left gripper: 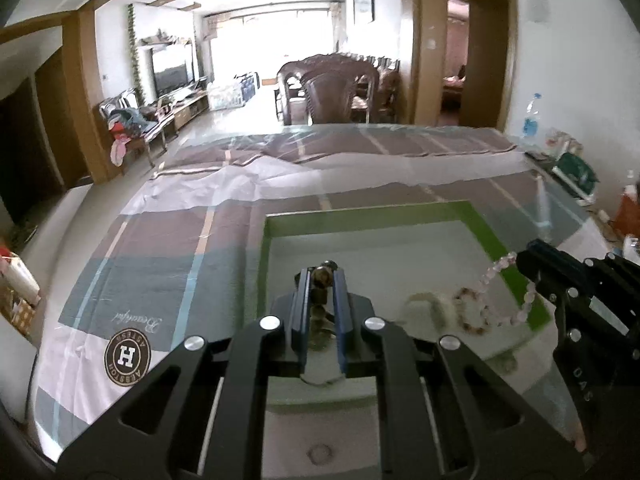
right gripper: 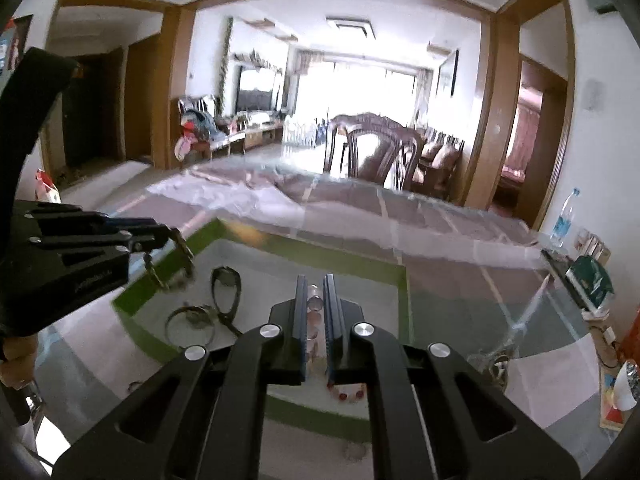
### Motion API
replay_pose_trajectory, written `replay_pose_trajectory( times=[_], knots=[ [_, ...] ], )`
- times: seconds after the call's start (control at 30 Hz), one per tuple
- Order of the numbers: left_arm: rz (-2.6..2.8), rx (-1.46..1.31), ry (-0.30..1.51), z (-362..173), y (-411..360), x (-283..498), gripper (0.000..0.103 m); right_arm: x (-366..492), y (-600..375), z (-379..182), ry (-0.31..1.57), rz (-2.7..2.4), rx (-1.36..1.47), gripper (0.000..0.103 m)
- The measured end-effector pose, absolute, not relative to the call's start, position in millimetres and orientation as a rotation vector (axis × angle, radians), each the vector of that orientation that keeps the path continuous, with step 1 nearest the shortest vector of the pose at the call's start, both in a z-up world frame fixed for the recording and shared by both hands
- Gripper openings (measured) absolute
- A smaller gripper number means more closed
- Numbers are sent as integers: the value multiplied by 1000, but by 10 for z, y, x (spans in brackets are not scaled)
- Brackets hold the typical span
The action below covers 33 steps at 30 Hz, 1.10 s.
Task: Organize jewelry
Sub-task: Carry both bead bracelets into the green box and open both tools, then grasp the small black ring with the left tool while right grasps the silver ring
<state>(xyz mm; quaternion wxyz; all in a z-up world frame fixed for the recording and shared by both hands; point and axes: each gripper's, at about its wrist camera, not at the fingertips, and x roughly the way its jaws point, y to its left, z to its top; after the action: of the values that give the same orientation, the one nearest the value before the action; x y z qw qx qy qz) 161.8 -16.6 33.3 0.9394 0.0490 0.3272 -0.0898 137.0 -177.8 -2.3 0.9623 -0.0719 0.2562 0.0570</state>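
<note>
A green-rimmed tray (left gripper: 360, 210) with a pale floor lies on the glass-topped table. My left gripper (left gripper: 323, 276) is shut on a dark brown bead bracelet (left gripper: 322, 276), held just above the tray; from the right wrist view it (right gripper: 168, 236) hangs the bracelet (right gripper: 168, 268) over the tray's left rim (right gripper: 132, 300). My right gripper (right gripper: 315, 284) is shut on a pale pink bead bracelet (right gripper: 314, 304); in the left view it (left gripper: 520, 260) dangles that strand (left gripper: 504, 284). A reddish bead bracelet (left gripper: 472, 312) and dark rings (right gripper: 226, 284) lie in the tray.
A checked cloth with a round "H" logo (left gripper: 127, 356) lies under the glass. Carved wooden chairs (left gripper: 328, 92) stand at the far edge. A water bottle (left gripper: 531, 120), a green box (left gripper: 576, 172) and small clutter sit at the right edge.
</note>
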Motion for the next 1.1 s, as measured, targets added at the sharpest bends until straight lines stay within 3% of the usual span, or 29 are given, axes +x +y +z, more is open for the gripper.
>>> replay_pose_trajectory(
  times=[0.3,0.43,0.47,0.67,0.8,1.1],
  knots=[
    [-155,135,713,67,-219,1843,12,1709,-1835,-365,629,88,-111,12],
    [-145,157,669,99,-259,1690,37,1571,-1866,-329,604,83,-105,35],
    [-141,162,654,113,-270,1639,39,1505,-1890,-313,594,78,-101,39],
    [-121,173,594,159,-270,1238,45,1141,-2047,-299,591,65,-65,41],
    [-91,158,575,110,-214,926,50,859,-2179,-374,603,62,-28,48],
    [-96,109,645,-164,-66,618,55,645,-2366,-767,719,33,31,53]
  ],
)
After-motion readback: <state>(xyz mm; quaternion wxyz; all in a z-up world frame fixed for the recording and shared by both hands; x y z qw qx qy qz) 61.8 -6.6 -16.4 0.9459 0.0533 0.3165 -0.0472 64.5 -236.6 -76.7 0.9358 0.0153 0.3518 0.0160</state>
